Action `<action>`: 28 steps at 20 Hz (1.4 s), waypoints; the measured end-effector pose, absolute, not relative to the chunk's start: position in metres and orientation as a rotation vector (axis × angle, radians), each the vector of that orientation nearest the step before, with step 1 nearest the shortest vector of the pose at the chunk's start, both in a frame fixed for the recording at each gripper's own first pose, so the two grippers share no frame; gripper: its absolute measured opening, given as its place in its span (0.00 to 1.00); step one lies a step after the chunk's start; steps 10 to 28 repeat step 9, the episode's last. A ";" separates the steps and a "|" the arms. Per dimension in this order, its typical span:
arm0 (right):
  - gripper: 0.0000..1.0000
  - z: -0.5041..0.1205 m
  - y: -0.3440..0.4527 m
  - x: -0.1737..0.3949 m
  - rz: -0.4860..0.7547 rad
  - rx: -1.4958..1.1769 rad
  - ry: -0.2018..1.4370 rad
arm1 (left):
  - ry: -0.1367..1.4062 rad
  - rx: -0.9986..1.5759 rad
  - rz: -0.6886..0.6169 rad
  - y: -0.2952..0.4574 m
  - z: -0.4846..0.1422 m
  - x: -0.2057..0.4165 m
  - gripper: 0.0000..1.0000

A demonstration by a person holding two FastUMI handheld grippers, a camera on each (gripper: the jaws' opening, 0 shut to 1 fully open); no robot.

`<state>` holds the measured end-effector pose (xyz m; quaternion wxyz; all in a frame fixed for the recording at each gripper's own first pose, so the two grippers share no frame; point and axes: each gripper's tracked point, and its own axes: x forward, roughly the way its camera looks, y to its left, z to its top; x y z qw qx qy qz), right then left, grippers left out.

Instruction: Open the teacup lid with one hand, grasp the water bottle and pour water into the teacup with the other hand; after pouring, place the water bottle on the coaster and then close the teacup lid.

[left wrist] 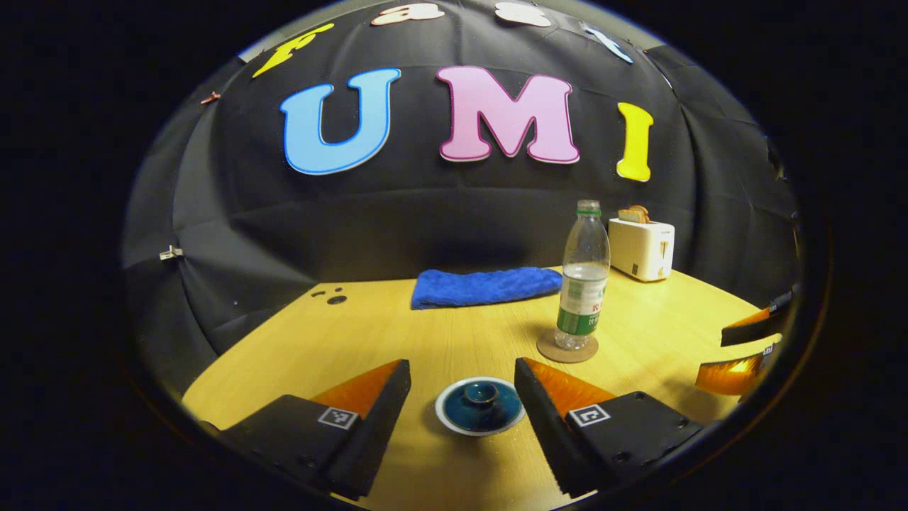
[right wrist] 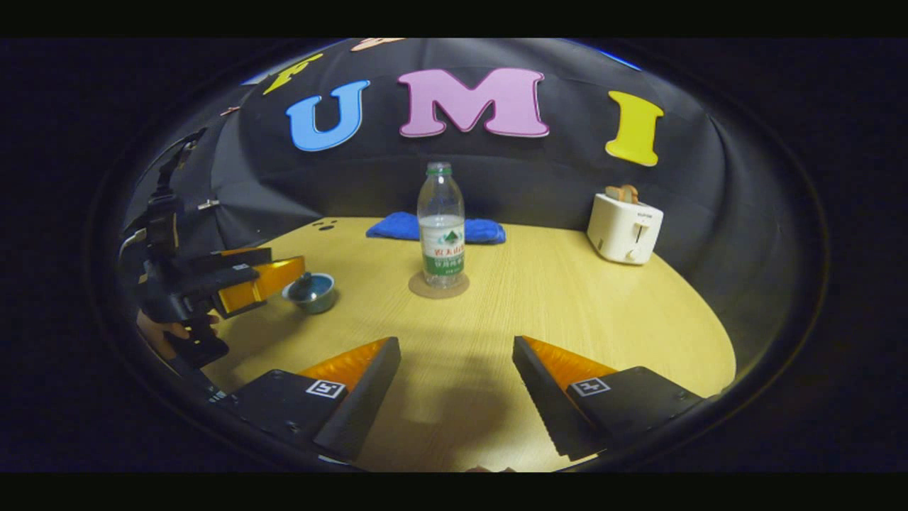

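A small teacup with a dark blue lid (left wrist: 480,404) and a knob on top sits on the wooden table, just ahead of my left gripper (left wrist: 462,389), whose fingers stand open on either side of it without touching. In the right gripper view the teacup (right wrist: 310,292) stands at the left beside the left gripper (right wrist: 259,278). A clear water bottle (left wrist: 584,277) with a green label and cap stands upright on a round coaster (left wrist: 567,348). My right gripper (right wrist: 456,362) is open over bare table, well short of the bottle (right wrist: 440,227) and coaster (right wrist: 438,286).
A folded blue towel (left wrist: 484,286) lies at the back of the table. A white toaster (left wrist: 642,246) with bread in it stands at the back right, also seen as the toaster (right wrist: 624,227). A hand (right wrist: 164,335) holds the left gripper. The right gripper's fingers (left wrist: 752,348) show at the right edge.
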<state>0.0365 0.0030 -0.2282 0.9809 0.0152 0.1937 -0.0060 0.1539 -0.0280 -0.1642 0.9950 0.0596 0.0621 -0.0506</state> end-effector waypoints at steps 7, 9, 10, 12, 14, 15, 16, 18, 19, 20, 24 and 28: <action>0.99 -0.103 0.003 0.045 -0.044 0.010 0.223 | 0.005 0.053 -0.027 0.004 -0.039 0.095 0.97; 0.99 -0.071 0.009 0.042 -0.042 0.013 0.185 | -0.022 0.036 -0.023 0.010 -0.008 0.081 0.97; 0.99 -0.071 0.009 0.042 -0.042 0.013 0.185 | -0.022 0.036 -0.023 0.010 -0.008 0.081 0.97; 0.99 -0.071 0.009 0.042 -0.042 0.013 0.185 | -0.022 0.036 -0.023 0.010 -0.008 0.081 0.97; 0.99 -0.071 0.009 0.042 -0.042 0.013 0.185 | -0.022 0.036 -0.023 0.010 -0.008 0.081 0.97; 0.99 -0.071 0.009 0.042 -0.042 0.013 0.185 | -0.022 0.036 -0.023 0.010 -0.008 0.081 0.97; 0.99 -0.071 0.009 0.042 -0.042 0.013 0.185 | -0.022 0.036 -0.023 0.010 -0.008 0.081 0.97; 0.99 -0.071 0.009 0.042 -0.042 0.013 0.185 | -0.022 0.036 -0.023 0.010 -0.008 0.081 0.97; 0.99 -0.071 0.009 0.042 -0.042 0.013 0.185 | -0.022 0.036 -0.023 0.010 -0.008 0.081 0.97; 0.99 -0.071 0.009 0.042 -0.042 0.013 0.185 | -0.022 0.036 -0.023 0.010 -0.008 0.081 0.97; 0.99 -0.071 0.009 0.042 -0.042 0.013 0.185 | -0.022 0.036 -0.023 0.010 -0.008 0.081 0.97; 0.99 -0.071 0.009 0.042 -0.042 0.013 0.185 | -0.022 0.036 -0.023 0.010 -0.008 0.081 0.97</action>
